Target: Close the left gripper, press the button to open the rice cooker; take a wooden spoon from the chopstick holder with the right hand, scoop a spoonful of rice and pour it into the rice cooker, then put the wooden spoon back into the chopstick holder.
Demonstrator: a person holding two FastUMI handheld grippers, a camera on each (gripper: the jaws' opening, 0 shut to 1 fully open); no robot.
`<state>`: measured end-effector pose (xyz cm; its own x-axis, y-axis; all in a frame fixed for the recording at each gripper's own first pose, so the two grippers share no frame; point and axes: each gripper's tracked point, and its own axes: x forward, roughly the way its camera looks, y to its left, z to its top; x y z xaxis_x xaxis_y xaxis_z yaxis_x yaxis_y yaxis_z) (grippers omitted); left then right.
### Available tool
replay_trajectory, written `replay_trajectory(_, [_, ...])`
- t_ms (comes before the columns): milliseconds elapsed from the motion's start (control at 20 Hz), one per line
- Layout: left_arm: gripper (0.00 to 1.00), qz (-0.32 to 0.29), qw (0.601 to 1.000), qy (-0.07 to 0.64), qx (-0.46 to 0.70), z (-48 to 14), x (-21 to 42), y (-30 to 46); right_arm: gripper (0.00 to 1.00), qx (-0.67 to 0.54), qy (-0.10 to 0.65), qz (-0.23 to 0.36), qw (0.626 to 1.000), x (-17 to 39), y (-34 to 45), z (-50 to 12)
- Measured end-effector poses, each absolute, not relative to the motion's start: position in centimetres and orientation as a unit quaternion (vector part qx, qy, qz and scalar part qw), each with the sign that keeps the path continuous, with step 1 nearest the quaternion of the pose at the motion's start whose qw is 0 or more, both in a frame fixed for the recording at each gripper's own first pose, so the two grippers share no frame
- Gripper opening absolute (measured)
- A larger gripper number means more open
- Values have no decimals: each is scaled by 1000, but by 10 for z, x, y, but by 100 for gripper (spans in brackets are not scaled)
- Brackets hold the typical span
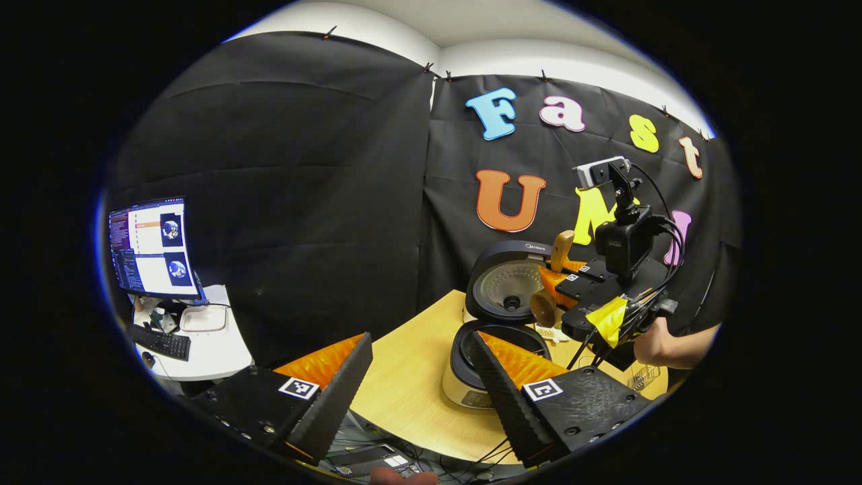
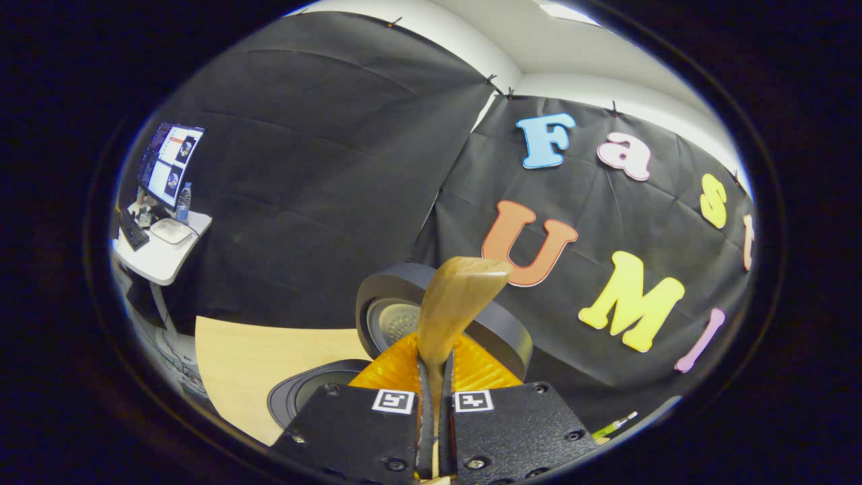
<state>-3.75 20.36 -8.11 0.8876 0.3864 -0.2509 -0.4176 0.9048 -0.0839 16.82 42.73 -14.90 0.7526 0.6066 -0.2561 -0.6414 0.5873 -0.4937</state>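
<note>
Wooden surface [image 1: 411, 377]: the open rice cooker [image 1: 485, 364] is being approached; the wooden spoon [image 2: 454, 306] is being gripped by the right gripper [image 2: 434, 404], likely tipping next; left gripper [image 1: 421, 377] fingers are being held apart.

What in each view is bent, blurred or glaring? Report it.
Left gripper view: fisheye curves the table edge; the monitor glows bright, rice cooker sharp. Right gripper view: the wooden spoon looms large and slightly soft in the right claw; booth wall evenly lit.

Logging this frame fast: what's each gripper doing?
Left gripper: open, holding nothing.
Right gripper: shut on the wooden spoon.
</note>
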Motion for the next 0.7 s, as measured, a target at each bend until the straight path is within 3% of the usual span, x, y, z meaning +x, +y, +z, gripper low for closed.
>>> replay_trajectory(400, [95,201,971,111,-66,-78,-35,191,8,-206,52,359,909,161,416,-129])
replay_trajectory(700, [95,183,976,111,-48,-69,-23,167,8,-62,104,368,922,155,384,-98])
